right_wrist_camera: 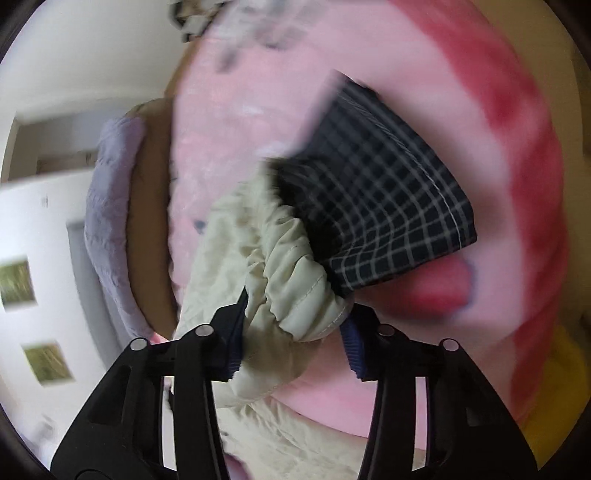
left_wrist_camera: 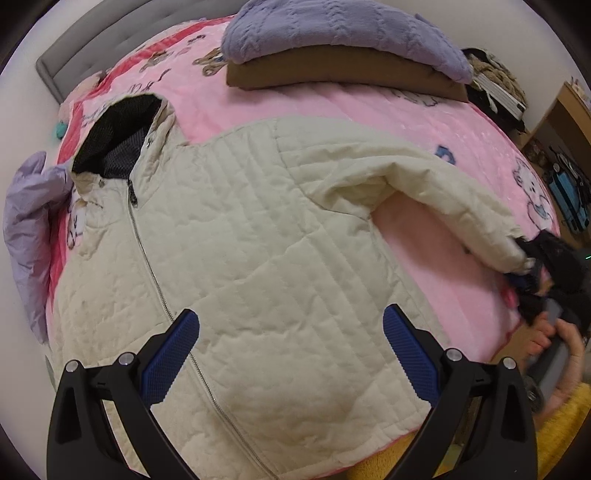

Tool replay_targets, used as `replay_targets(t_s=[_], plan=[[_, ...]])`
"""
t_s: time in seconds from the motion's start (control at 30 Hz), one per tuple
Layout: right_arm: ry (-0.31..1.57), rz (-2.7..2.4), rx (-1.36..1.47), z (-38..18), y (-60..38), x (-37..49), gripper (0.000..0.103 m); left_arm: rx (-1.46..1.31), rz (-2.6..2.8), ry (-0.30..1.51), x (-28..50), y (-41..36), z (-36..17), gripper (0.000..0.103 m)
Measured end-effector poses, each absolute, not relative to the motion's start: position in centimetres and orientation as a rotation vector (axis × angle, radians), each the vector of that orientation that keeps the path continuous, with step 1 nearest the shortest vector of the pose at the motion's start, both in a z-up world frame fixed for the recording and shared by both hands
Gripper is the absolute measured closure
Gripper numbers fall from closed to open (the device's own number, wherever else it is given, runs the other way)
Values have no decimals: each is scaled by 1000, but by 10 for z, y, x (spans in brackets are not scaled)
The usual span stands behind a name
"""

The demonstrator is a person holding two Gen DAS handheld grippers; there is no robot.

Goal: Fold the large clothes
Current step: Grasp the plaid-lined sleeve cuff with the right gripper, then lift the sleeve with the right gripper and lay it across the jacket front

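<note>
A cream quilted jacket lies front up on the pink bedspread, zipped, with its black-lined hood at the upper left. My left gripper hovers open over the jacket's lower front beside the zipper, with nothing between its blue pads. One sleeve stretches out to the right. My right gripper is shut on that sleeve's gathered cuff, which fills the gap between its pads. In the left wrist view the right gripper shows as a dark shape at the cuff, with a person's hand behind it.
A folded brown blanket under a lilac fleece sits at the far side of the bed. A lilac garment lies at the left edge. A dark checked folded cloth rests just beyond the cuff. Furniture and a blue case stand beyond the bed's right side.
</note>
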State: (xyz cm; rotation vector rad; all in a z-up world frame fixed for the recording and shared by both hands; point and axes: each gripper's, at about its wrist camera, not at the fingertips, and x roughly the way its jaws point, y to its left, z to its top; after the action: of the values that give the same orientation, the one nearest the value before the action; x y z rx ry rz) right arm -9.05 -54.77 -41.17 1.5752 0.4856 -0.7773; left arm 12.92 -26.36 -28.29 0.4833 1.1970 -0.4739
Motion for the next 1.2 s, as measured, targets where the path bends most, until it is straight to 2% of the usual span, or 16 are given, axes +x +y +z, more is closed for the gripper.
replay_targets(t_s=[0.17,0.3,0.47,0.6,0.73,0.93,1.03,1.2], plan=[[426,-592,1164,-289,-560,-32,67,395,-446,1197,141,-246,-299,5],[417,-360,787,-192,-531,55,68,320,-434,1210,146,-226,-316,5],[485,6,446,-145,-450,182,69,237,-410,1209,144,-199,-328,5],[616,284,210,-168,-347,260,69,157,-389,1114,139,-157,-317,5],[789,450,5,-235,-249,297,69,174,-371,1087,142,-112,-320,5],[1005,432,-206,-335,-162,299,69,100,-319,1127,137,-56,-340,5],[1072,434,-288,-367,-132,296,69,49,-326,1131,131,-43,-347,5],[1152,527,-239,-384,-126,296,46,69,-339,1105,129,-42,-347,5]])
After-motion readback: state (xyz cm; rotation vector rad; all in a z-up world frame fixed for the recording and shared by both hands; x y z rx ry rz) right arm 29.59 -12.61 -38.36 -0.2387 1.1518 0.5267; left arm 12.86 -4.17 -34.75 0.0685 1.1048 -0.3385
